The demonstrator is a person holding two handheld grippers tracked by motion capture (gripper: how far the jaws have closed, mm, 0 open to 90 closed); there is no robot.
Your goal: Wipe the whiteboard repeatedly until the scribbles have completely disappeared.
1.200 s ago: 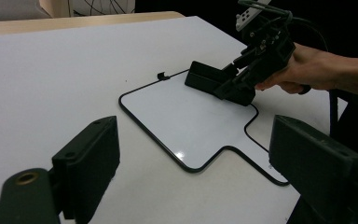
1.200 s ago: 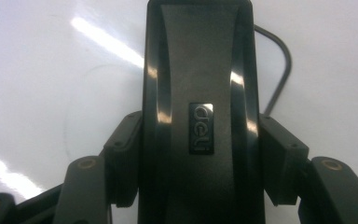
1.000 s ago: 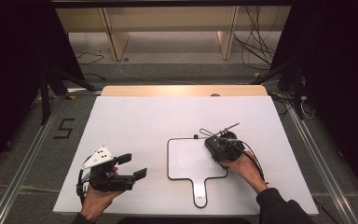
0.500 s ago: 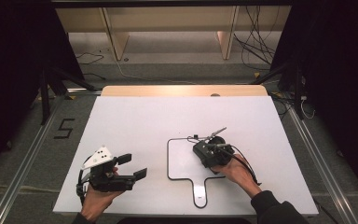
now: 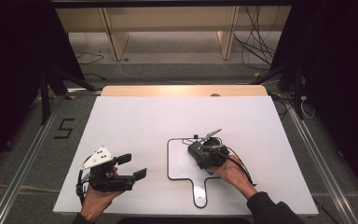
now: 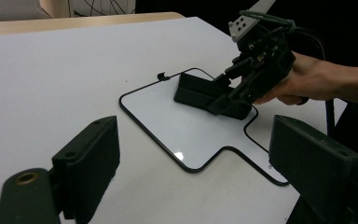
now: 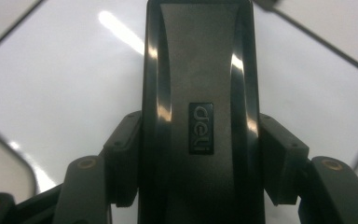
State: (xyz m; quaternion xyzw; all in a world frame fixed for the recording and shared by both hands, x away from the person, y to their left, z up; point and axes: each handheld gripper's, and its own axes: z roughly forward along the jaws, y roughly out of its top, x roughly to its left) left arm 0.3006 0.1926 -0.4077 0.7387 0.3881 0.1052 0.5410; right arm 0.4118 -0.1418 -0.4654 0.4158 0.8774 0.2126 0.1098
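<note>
Right gripper point(image 5: 200, 156) fingers clamp black plastic eraser point(image 7: 198, 112), pressed flat on small white handled board point(image 5: 179, 163), pointing 10 o'clock. Left gripper point(image 5: 133, 166) fingers wide, empty, hovering at 8 o'clock of worktop point(image 5: 168, 116).

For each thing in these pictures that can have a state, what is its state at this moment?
right gripper: shut on the eraser, low over the whiteboard.
eraser: black, clamped on both long sides by the jaws, resting on the whiteboard.
whiteboard: lies flat on the table, handle toward the person, surface clean.
left gripper: open, holds nothing, off to the left of the whiteboard.
table: white top, bears the whiteboard.
</note>
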